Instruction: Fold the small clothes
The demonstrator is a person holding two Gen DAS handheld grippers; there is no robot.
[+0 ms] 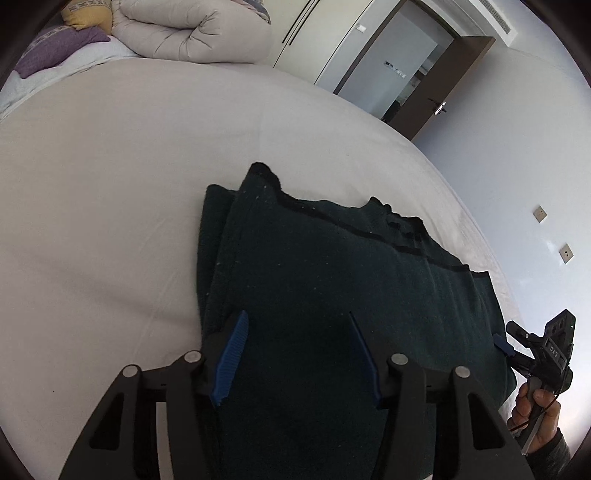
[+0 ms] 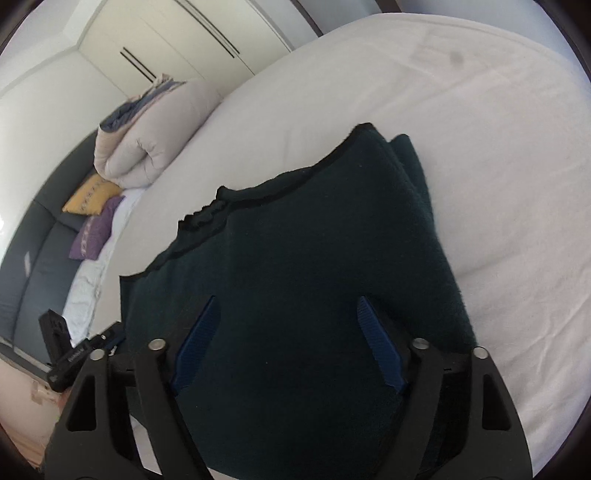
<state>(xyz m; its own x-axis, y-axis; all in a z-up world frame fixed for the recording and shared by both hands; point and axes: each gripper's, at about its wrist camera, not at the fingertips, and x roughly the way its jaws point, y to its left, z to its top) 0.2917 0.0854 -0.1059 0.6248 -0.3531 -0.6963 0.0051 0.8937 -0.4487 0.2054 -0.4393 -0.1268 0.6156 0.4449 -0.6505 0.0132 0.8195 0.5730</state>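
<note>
Nearest the left wrist camera, the left gripper (image 1: 295,354) stands spread wide with nothing between its blue pads, hovering over the near part of the dark green fleece garment (image 1: 332,295). The right gripper (image 2: 291,343) is likewise released, its fingers apart above the same garment (image 2: 295,277), toward the garment's other side. Whether either touches the cloth cannot be told.

The garment lies on the bed's white sheet (image 1: 110,203), already doubled over: a second layer shows along one side edge, and a black-trimmed hem runs across its far end.

It looks soft, thick and light, with a fuzzy nap that should not slip between ribbed pads. Being limp, it will sag and drag if lifted from one point. The better hold is likely at the two near corners, pinching all layers together at the edge, so the stacked plies travel as one toward the trimmed far end.

Beyond the garment, a rolled beige duvet (image 1: 192,33) and purple and yellow cushions (image 2: 92,218) sit at the head of the bed.
</note>
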